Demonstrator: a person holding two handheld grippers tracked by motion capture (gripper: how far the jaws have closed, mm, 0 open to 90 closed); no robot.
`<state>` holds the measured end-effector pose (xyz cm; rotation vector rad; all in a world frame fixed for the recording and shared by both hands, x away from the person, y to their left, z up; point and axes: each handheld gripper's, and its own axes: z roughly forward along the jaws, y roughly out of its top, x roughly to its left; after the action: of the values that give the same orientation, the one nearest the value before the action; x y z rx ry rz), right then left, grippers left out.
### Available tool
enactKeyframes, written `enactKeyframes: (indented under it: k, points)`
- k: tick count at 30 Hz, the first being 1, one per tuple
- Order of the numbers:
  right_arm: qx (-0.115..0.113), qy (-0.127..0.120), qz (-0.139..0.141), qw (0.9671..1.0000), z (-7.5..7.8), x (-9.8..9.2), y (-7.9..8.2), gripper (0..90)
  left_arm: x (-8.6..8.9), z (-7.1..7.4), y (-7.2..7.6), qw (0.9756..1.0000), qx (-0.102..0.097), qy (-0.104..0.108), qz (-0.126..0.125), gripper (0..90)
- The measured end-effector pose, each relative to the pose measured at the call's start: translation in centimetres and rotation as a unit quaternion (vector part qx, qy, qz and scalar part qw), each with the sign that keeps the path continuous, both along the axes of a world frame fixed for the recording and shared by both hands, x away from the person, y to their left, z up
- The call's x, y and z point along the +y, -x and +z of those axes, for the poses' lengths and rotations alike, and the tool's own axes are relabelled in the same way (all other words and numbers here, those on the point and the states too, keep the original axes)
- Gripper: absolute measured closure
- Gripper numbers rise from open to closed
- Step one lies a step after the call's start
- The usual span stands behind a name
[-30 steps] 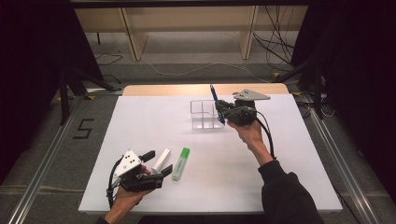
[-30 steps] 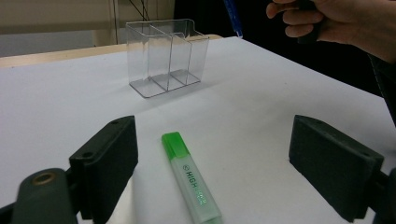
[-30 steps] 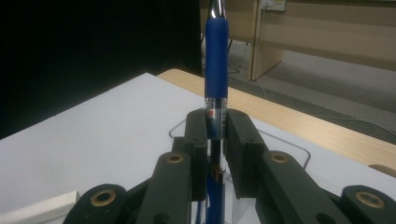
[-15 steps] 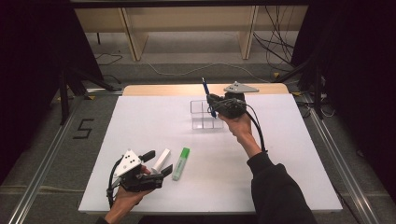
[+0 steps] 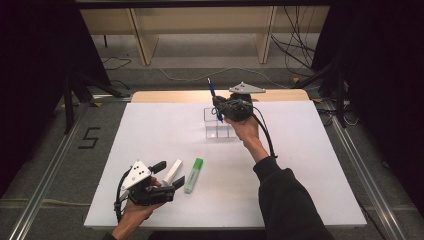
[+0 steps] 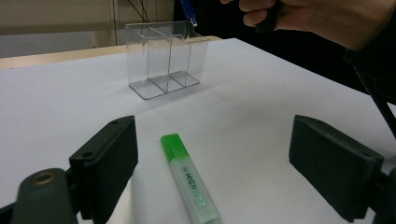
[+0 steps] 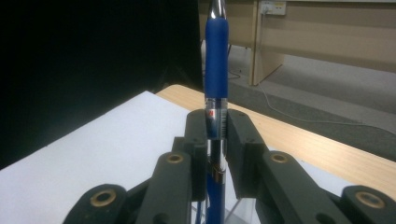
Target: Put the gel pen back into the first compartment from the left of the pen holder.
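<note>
1. The left claw (image 5: 167, 175) rests open on the white surface (image 5: 310, 170), its jaws either side of a white marker (image 5: 172, 171).
2. A green highlighter (image 5: 193, 175) lies just beside it.
3. The right claw (image 5: 218, 106) grips a blue pen (image 5: 215, 100) upright above the clear organiser (image 5: 219, 128).

Even overhead light on the white table (image 5: 150, 135); surroundings fall to black. Soft shadows, faint glare on the clear organizer (image 6: 163, 60). Pen (image 7: 216, 70) between the right gripper's fingers sharp, background soft. Slight graininess throughout.
</note>
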<state>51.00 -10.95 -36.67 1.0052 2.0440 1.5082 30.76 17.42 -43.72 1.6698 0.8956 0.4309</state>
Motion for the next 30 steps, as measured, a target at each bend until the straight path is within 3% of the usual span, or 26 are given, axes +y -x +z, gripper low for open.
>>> enactKeyframes:
  k: [30]
  points:
    - [-0.001, 0.020, -0.027, 0.9994, -0.6, 2.7, -2.3, 79.7, 0.1, 0.1, 0.0, 1.0000, -0.002, 0.000, 0.000, 15.0]
